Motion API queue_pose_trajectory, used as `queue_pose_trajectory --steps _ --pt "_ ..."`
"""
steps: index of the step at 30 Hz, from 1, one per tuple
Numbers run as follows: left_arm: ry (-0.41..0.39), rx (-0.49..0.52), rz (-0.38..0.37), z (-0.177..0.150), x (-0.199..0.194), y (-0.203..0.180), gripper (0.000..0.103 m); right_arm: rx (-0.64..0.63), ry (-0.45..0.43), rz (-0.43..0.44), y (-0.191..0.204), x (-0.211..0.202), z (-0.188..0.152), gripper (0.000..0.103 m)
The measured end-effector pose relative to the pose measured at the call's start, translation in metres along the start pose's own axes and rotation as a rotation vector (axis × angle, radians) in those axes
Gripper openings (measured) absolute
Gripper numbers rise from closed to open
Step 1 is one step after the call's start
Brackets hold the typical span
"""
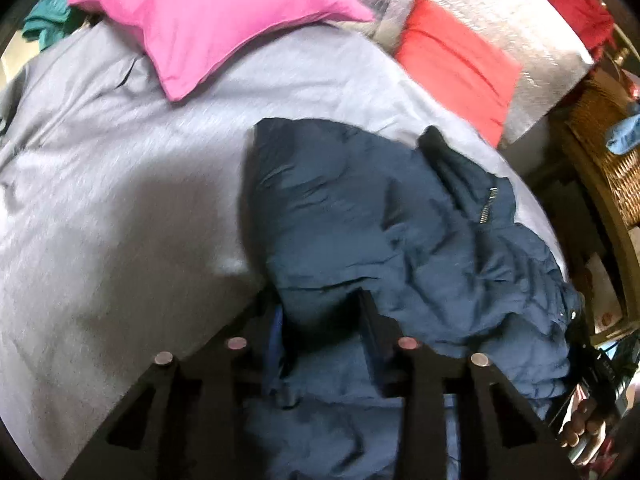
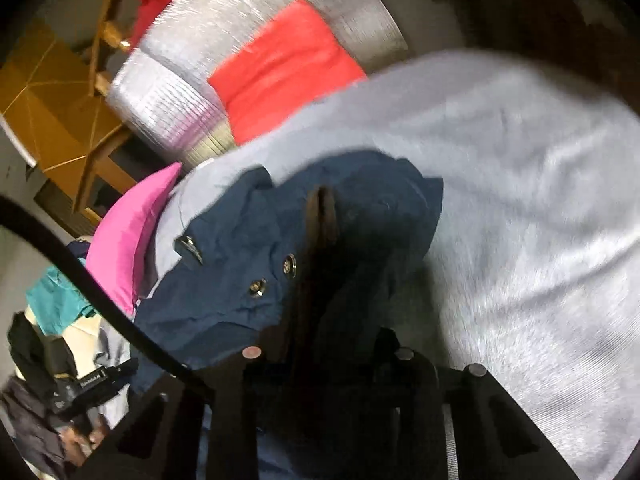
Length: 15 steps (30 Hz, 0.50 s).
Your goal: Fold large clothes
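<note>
A home bedroom: a bed (image 1: 100, 168) under a grey sheet, a pink pillow (image 1: 216, 16) at eleven o'clock, a wicker basket (image 1: 608, 152) at three o'clock.

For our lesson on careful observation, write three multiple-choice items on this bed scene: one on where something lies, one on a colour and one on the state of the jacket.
1. Where does the pink pillow lie?
A on the floor
B on the grey sheet, beyond the jacket
C under the jacket

2. What colour is the jacket?
A white
B green
C navy

3. What state is the jacket in?
A crumpled in a heap
B folded flat
C hung up

Key:
1 B, the pillow rests on the sheet past the jacket.
2 C, its fabric is dark blue.
3 A, both views show creases and bunched folds.
</note>
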<state>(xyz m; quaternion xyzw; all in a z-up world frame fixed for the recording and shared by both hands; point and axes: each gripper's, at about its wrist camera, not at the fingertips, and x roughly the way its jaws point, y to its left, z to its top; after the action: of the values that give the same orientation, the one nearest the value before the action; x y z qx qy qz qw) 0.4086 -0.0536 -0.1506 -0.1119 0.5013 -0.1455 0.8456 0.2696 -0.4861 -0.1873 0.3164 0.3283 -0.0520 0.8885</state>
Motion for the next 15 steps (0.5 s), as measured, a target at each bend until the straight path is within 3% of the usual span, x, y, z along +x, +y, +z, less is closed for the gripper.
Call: queue_pose_trajectory --steps 2,4,6,8,9,10,13,15 --pt "0.009 0.023 0.041 0.000 0.006 -0.003 0.038 -0.028 -0.029 -0.014 0.005 -0.002 -0.002 0.030" --pt "0.048 0.001 0.055 0.000 0.016 0.003 0.047 -0.004 0.023 -0.044 -0.006 0.012 -0.005 0.031" --pt "0.049 -0.019 0.046 0.000 0.014 0.005 0.050 0.069 0.068 -0.018 -0.023 0.016 -0.011 0.032" --pt "0.053 -0.016 0.053 0.001 0.011 0.005 0.063 0.085 0.057 0.002 -0.023 0.009 -0.008 0.034" --pt "0.055 -0.022 0.072 0.001 0.011 0.006 0.077 0.082 0.050 0.005 -0.021 0.006 -0.007 0.036" --pt "0.056 -0.035 0.094 0.000 0.012 0.009 0.082 0.084 0.046 0.005 -0.020 0.004 -0.007 0.036" --pt "0.080 -0.071 0.082 -0.001 0.019 0.015 0.082 0.110 0.060 0.013 -0.024 0.005 -0.006 0.048" --pt "0.076 -0.073 0.075 0.000 0.021 0.015 0.082 0.150 0.063 0.024 -0.031 0.004 -0.006 0.061"
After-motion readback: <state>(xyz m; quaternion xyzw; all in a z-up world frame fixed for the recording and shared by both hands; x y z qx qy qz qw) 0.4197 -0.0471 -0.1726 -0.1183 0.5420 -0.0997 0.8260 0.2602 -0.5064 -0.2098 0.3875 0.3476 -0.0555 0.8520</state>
